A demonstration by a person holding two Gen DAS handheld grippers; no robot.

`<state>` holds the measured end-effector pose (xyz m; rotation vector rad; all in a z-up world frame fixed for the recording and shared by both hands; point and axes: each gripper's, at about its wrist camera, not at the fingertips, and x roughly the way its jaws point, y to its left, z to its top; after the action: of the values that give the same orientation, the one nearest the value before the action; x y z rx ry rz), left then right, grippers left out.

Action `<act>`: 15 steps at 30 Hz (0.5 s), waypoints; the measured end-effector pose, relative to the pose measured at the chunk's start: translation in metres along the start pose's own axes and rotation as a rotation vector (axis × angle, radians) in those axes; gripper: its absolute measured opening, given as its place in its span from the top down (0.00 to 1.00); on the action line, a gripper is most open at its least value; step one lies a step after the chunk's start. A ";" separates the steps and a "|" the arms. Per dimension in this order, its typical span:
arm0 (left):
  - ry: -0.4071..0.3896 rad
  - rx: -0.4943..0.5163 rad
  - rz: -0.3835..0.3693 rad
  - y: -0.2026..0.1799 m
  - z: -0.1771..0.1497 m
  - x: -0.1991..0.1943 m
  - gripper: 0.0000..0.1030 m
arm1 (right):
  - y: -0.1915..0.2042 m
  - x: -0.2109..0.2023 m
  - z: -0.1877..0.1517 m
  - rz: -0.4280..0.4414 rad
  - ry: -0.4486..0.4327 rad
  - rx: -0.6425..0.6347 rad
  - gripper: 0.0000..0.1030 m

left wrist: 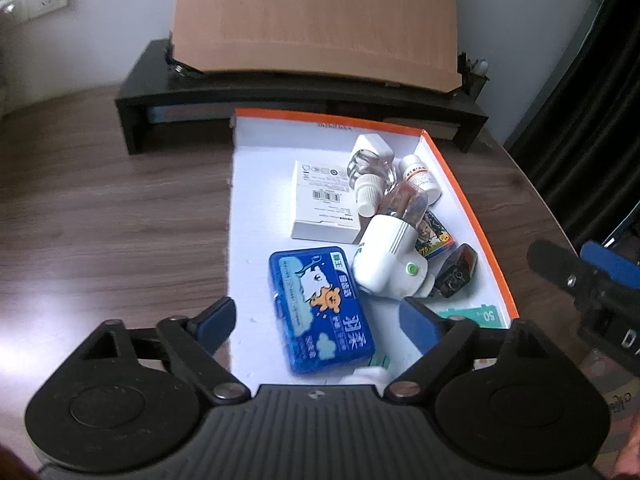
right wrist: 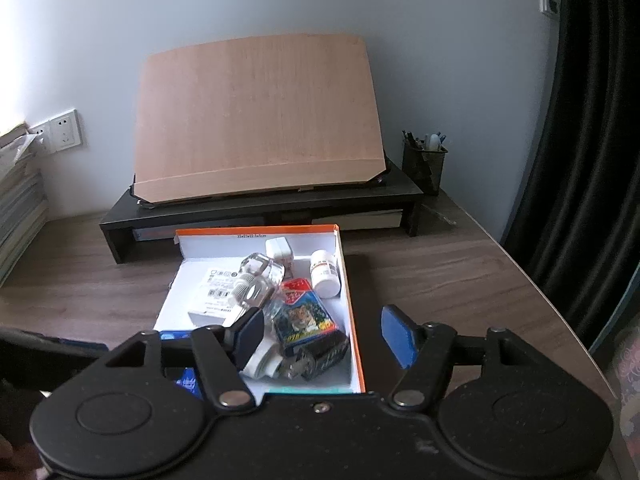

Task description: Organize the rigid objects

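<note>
A white box with an orange rim (left wrist: 468,208) sits on the wooden desk and holds several items. A blue tin case (left wrist: 320,312) with a cartoon lid lies flat at its near end. My left gripper (left wrist: 318,320) is open and straddles the case, with a gap at each pad. Behind the case lie a white plug-in device (left wrist: 386,260), a flat white carton (left wrist: 324,200), a clear bottle (left wrist: 370,172), a white pill bottle (left wrist: 420,176), a card pack (left wrist: 434,236) and a dark gadget (left wrist: 458,270). My right gripper (right wrist: 324,334) hangs open and empty over the box's near right corner (right wrist: 356,360).
A black monitor riser (right wrist: 260,208) stands behind the box with a wooden board (right wrist: 256,120) leaning on it. A mesh pen holder (right wrist: 424,164) is at the back right. Stacked papers (right wrist: 20,208) are at the left and a dark curtain (right wrist: 580,120) at the right. The desk edge curves near right.
</note>
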<state>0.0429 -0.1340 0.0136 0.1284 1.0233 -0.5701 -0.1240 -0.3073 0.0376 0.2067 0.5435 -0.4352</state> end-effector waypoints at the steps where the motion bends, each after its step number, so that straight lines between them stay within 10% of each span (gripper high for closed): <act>1: -0.004 0.002 0.006 -0.001 -0.002 -0.006 0.07 | 0.000 -0.004 -0.002 -0.001 0.000 0.003 0.22; 15: 0.020 0.020 0.092 -0.020 -0.043 -0.050 0.00 | -0.010 -0.050 -0.038 0.031 0.119 0.022 0.20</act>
<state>-0.0194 -0.1159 0.0354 0.1987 1.0255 -0.4961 -0.1844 -0.2873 0.0318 0.2632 0.6513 -0.4002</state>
